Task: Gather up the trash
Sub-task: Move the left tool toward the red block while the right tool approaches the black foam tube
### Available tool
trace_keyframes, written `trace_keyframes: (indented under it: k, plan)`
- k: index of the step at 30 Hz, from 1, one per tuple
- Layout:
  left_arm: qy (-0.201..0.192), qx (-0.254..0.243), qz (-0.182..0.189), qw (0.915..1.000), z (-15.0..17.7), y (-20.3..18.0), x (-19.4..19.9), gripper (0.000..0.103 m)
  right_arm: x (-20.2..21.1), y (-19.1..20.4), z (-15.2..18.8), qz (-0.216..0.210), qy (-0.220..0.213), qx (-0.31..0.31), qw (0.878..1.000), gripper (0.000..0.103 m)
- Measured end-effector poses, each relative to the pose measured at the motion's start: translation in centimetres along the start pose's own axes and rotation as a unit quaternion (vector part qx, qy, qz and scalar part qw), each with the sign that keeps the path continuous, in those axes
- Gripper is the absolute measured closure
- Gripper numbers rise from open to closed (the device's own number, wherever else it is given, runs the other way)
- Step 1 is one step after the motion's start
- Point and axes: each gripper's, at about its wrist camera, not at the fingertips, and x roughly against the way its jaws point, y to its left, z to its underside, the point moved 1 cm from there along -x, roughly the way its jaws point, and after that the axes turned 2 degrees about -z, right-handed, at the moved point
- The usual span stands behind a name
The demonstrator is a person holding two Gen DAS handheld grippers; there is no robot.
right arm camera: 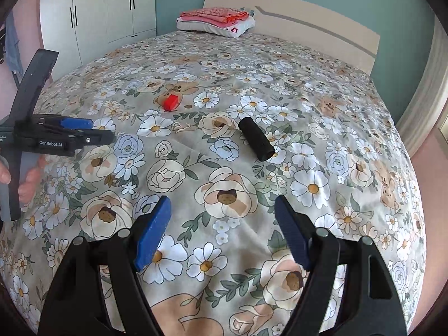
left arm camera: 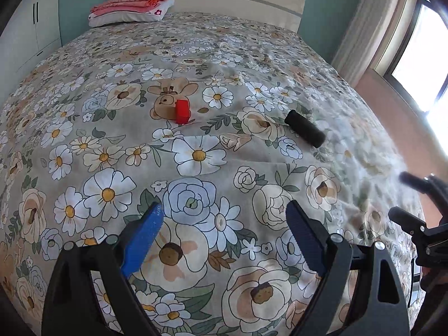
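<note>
I am holding my left hand-held gripper (left arm camera: 224, 226) over the near part of the bed (left arm camera: 252, 56), its blue fingers (left arm camera: 145, 238) spread wide apart with nothing between them. My right hand-held gripper (right arm camera: 222, 224) is hovering beside it, also released, its blue fingers (right arm camera: 154, 232) parted over the flowered bedspread and gripping nothing.

Two loose things are lying on the bedspread ahead of me. A small red block (left arm camera: 182, 111) is sitting toward the middle of the bed on a printed bear face; in the right wrist view the same red block (right arm camera: 170, 102) is lying left of centre. Nearer and to the right of it, well apart from it, a black cylinder (left arm camera: 305, 132) is lying on its side, angled toward the right edge of the bed; the right wrist view is showing this black cylinder (right arm camera: 256, 139) straight ahead of the right fingers. Neither gripper is touching either thing.

At the head of the bed, a folded pink cloth (right arm camera: 214, 14) is resting on a white pillow (right arm camera: 218, 26) against the headboard (right arm camera: 308, 19). A white wardrobe (right arm camera: 98, 8) is standing to the left, and a window (left arm camera: 420, 44) is letting in bright light on the right.
</note>
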Motion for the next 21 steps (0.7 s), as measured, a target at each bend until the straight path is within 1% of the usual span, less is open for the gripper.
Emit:
trace_keyframes:
  k: [5, 9, 13, 15, 18, 21]
  plan:
    - [-0.005, 0.018, -0.025, 0.9995, -4.7, 1.0, -4.1, 0.012, -5.4, -3.0, -3.4, 0.012, 0.025, 0.01, 1.0, 0.028]
    - [-0.01, 0.02, -0.046, 0.9987, -7.5, 1.7, -6.9, 0.012, -9.5, -4.6, -5.6, 0.013, 0.049, 0.013, 0.999, 0.028]
    - [0.001, 0.044, -0.051, 0.9977, -9.2, 3.1, -10.1, 0.012, -13.1, -5.1, -7.2, 0.021, 0.069, 0.039, 0.997, 0.028]
    - [0.011, 0.051, -0.059, 0.9969, -9.8, 3.6, -11.9, 0.012, -14.6, -5.6, -7.8, 0.022, 0.075, 0.037, 0.996, 0.028]
    - [0.015, 0.046, -0.072, 0.9962, -10.7, 3.8, -14.1, 0.012, -16.8, -6.3, -8.3, 0.013, 0.091, 0.023, 0.996, 0.028]
    - [0.017, 0.043, -0.097, 0.9942, -11.3, 4.4, -15.9, 0.012, -18.6, -6.4, -8.5, 0.012, 0.102, 0.023, 0.994, 0.028]
